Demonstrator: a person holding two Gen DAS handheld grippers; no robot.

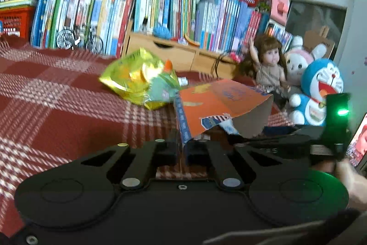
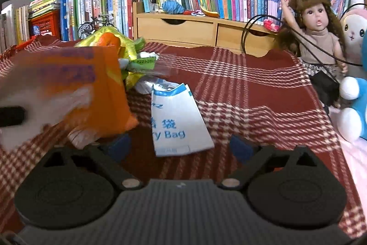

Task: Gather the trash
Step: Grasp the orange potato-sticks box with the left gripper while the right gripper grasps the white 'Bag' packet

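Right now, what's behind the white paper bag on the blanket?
Behind the white paper bag lie crumpled clear plastic and a yellow-green snack bag. The orange box hides the snack bag's left part.

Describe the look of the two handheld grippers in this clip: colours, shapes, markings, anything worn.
Both are matte black. The left gripper has two round discs at its base, slotted linkage arms with silver pivot pins, and dark pads. The right gripper is built the same, with blue pads and a ribbed grey body. Seen from the left wrist, its housing carries a glowing green light. A dark sleeve shows at the lower edge.
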